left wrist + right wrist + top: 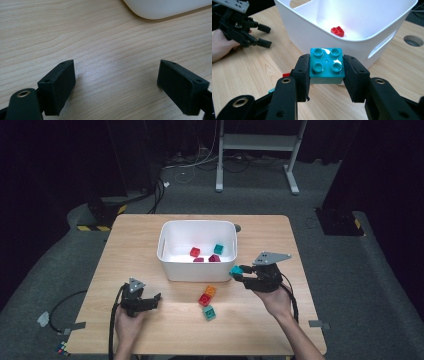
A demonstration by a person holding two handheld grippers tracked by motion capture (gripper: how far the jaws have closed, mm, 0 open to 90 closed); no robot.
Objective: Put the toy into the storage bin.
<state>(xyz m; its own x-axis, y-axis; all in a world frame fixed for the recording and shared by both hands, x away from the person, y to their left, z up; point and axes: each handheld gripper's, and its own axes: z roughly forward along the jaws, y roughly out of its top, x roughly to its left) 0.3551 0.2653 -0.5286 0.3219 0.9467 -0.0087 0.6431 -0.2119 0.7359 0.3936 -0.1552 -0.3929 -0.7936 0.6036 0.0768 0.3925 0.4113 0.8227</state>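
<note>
My right gripper (240, 271) is shut on a teal brick (326, 64), studs up, held just outside the near right corner of the white bin (172, 270). Inside the bin lie a red brick (195, 252), a teal brick (219, 248) and two dark red ones (214, 258). On the table in front of the bin sit an orange brick (210, 291), a red brick (204, 299) and a green brick (209, 312). My left gripper (156, 300) rests open low over bare wood at the near left, nothing between its fingers (58, 86).
The wooden table (140, 235) has a round hole (413, 40) at its far side behind the bin. In the right gripper view the left gripper (263, 35) and a hand (222, 47) lie at upper left. Dark floor, cables and a metal stand surround the table.
</note>
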